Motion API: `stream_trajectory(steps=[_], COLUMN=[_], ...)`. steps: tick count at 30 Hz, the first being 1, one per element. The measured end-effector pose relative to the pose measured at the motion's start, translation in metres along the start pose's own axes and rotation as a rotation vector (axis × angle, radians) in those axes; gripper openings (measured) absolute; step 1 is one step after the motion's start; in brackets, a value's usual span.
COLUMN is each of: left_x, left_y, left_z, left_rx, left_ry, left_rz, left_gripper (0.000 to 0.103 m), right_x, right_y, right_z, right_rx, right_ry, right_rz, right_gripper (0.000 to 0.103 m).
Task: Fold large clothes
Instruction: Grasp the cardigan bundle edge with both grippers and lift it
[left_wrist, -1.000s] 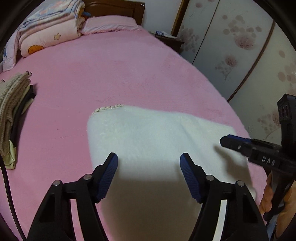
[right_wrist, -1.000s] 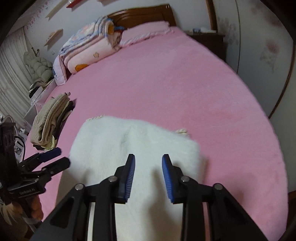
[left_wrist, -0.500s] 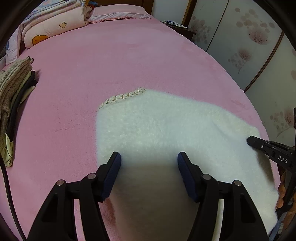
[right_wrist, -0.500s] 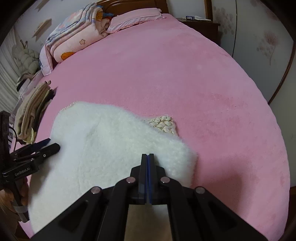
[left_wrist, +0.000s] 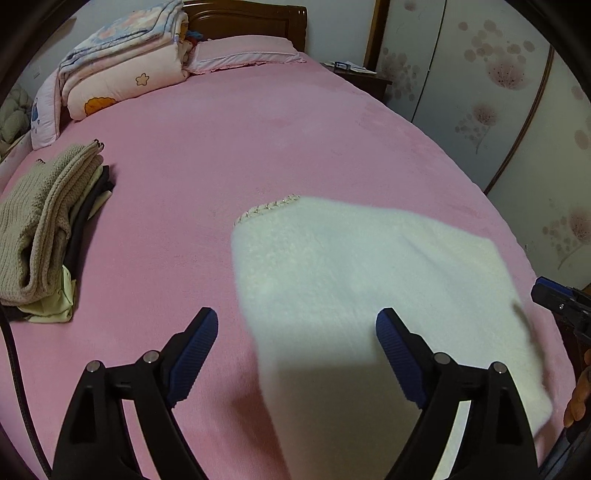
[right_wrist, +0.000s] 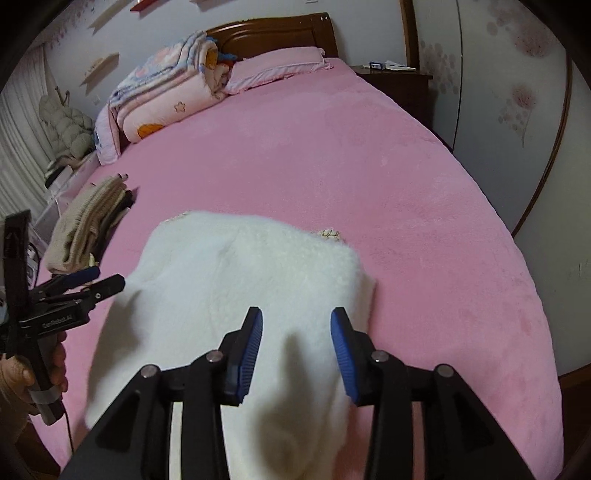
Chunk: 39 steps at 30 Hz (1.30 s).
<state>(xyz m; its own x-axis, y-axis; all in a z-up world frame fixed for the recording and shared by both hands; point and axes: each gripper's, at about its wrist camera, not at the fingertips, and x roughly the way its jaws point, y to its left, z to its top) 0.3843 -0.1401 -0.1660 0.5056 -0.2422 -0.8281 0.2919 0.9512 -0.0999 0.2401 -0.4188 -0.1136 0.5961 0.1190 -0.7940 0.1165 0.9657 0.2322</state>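
Note:
A white fluffy garment (left_wrist: 362, 273) lies folded flat on the pink bed (left_wrist: 258, 140), with a braided trim at its far left corner. It also shows in the right wrist view (right_wrist: 251, 280). My left gripper (left_wrist: 295, 332) is open and empty, hovering over the garment's near left edge. My right gripper (right_wrist: 295, 332) is open and empty above the garment's near right part. The left gripper also shows at the left of the right wrist view (right_wrist: 99, 280), and the right gripper shows at the right edge of the left wrist view (left_wrist: 554, 295).
A stack of folded clothes with a beige knit on top (left_wrist: 44, 225) lies at the bed's left side. Folded quilts (left_wrist: 122, 66) and a pink pillow (left_wrist: 243, 51) lie by the headboard. A nightstand (right_wrist: 395, 74) and wardrobe doors (left_wrist: 498, 92) stand to the right.
My right gripper was shut half a second ago and is now open. Both grippers have drawn back and up from the garment. The left gripper stays open.

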Motion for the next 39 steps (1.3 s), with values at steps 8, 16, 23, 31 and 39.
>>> stream_trajectory(steps=[8,16,23,31,39], left_x=[-0.050,-0.079,-0.053,-0.007,0.022], left_y=[-0.007,-0.007,0.004,0.016,0.013], left_z=[-0.016,-0.039,-0.057,-0.073,-0.079], left_rx=[-0.031,-0.045,-0.075,-0.182,-0.235], left_ry=[0.009,0.013,0.127,0.211,0.241], left_rz=[-0.107,-0.161,-0.234,-0.322,-0.417], left_gripper=[0.103,0.103,0.103,0.103,0.103], right_x=[-0.050,-0.081,-0.058,0.013,0.071], right_y=[-0.001,-0.007,-0.017,-0.033,-0.047], right_z=[-0.022,-0.032,-0.034,-0.050,-0.059], right_rx=[-0.003,-0.019,0.009,0.132,0.247], right_ry=[-0.045,-0.096,-0.035,0.191,0.311], right_rz=[-0.004,0.020,0.061,0.172,0.299], right_gripper=[0.076,0.081,0.081,0.081,0.098])
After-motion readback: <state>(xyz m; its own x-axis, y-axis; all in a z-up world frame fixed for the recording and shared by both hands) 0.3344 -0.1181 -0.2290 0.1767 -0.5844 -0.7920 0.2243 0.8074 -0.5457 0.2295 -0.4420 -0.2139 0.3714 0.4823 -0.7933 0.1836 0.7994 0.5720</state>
